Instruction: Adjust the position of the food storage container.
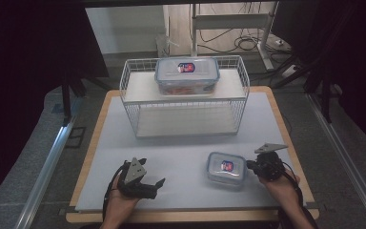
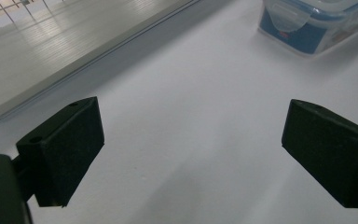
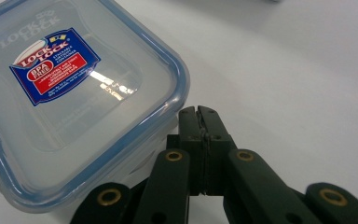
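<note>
A small clear lidded container (image 1: pixel 226 168) with a blue seal and a red-and-blue label lies on the table at the front right. My right gripper (image 1: pixel 249 165) is shut, its tips against the container's right edge. In the right gripper view the container (image 3: pixel 65 102) lies on the left and the right gripper (image 3: pixel 199 112) has its jaws pressed together right at the lid's rim, nothing visible between them. My left gripper (image 1: pixel 153 171) rests open at the front left, held above bare table. In the left gripper view the left gripper (image 2: pixel 193 144) is spread wide, and the small container (image 2: pixel 307 23) lies farther off.
A white wire rack (image 1: pixel 128 90) stands at the back of the grey table (image 1: pixel 181 143), with a larger lidded container (image 1: pixel 187 74) on its top shelf. The rack's lower board (image 2: pixel 51 51) runs along the left gripper view's upper left. Dark curtains and cables surround the table.
</note>
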